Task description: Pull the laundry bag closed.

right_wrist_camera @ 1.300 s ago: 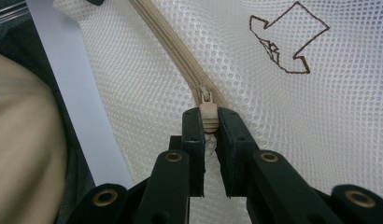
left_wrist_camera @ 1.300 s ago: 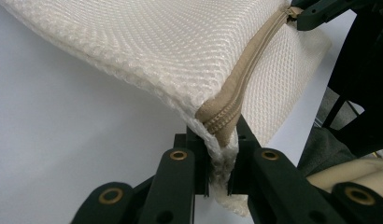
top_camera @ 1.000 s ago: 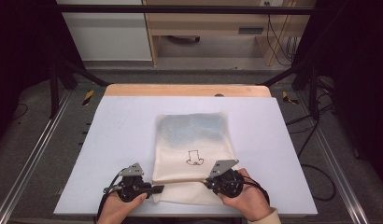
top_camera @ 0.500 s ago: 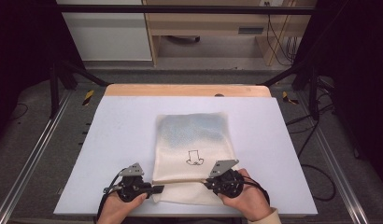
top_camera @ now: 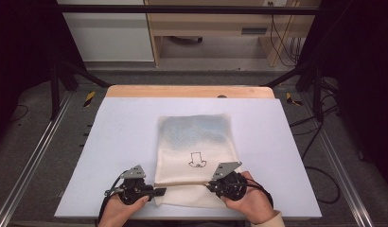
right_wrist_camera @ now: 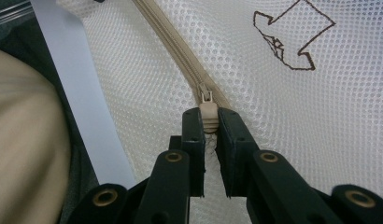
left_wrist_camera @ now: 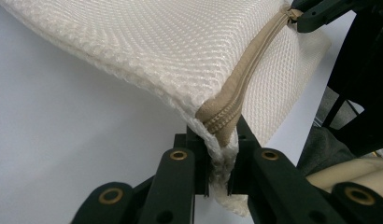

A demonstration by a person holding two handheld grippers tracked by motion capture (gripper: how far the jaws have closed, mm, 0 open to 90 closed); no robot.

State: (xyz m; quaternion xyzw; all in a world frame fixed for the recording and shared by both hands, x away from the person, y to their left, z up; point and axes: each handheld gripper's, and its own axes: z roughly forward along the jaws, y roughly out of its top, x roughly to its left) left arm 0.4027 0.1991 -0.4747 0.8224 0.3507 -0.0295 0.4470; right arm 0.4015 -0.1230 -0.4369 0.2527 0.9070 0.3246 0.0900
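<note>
Nothing has shifted since the earlier frames: both hands and the mesh bag (top_camera: 194, 156) lie just where they did. Seen from the high view, the cream mesh bag rests flat on the white table (top_camera: 111, 132), in its middle and reaching toward the near edge, with a small dark arrow-like drawing (top_camera: 198, 161) on its upper face. A tan zipper (top_camera: 182, 183) runs across the bag close to its near end, parallel to the table's near edge. At the bag's near left corner the left claw (top_camera: 156, 191) is pinched tight on the end of the zipper; in the left gripper view its jaws stand narrow with the zipper end (left_wrist_camera: 221, 126) and a fold of mesh squeezed between them, lifting that corner slightly off the table. At the other end of the zipper, toward the near right, the right claw (top_camera: 210, 185) is clamped on the zipper pull (right_wrist_camera: 208, 117); in the right gripper view its jaws close from both sides on the small tan tab, with the zipper teeth (right_wrist_camera: 173, 44) running away from it across the mesh and the drawing (right_wrist_camera: 292, 39) off to one side. The person's hands (top_camera: 251, 203) come in over the near edge of the table.
</note>
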